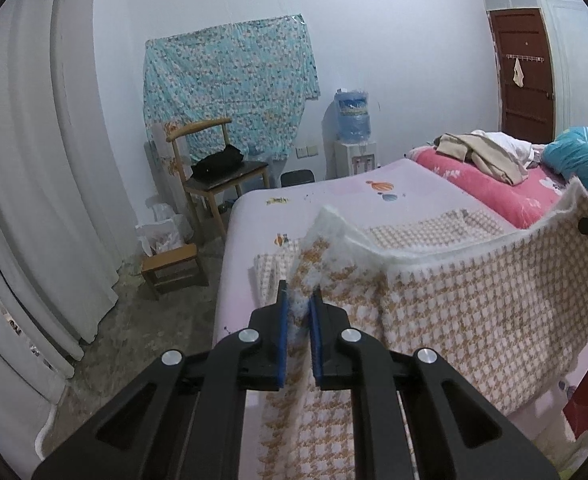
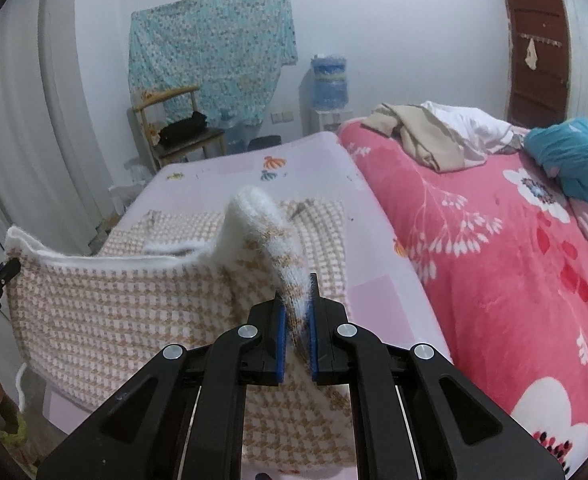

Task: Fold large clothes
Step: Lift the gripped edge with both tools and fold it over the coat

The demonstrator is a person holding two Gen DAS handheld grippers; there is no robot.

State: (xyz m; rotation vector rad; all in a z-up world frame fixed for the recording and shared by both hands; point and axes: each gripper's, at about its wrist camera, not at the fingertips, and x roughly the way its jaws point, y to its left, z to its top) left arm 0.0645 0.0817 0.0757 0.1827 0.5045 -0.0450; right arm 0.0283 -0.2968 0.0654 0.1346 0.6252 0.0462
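Fold in progress: each hand-held gripper, left (image 1: 298, 292) and right (image 2: 297, 300), clamps the houndstooth garment (image 1: 474, 304) edge raised above the bed (image 1: 334, 192); laying over remains.

pink bedsheet (image 2: 229, 168) ahead lies bare; clothes pile (image 2: 426, 136) blocks right.

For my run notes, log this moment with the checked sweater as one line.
step: lifting for fold | left tongs: shut on checked sweater | right tongs: shut on checked sweater | far part: on bed

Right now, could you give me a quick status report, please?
Left gripper and right gripper shut on houndstooth sweater. Near edge lifted off bed. Nothing in the way.
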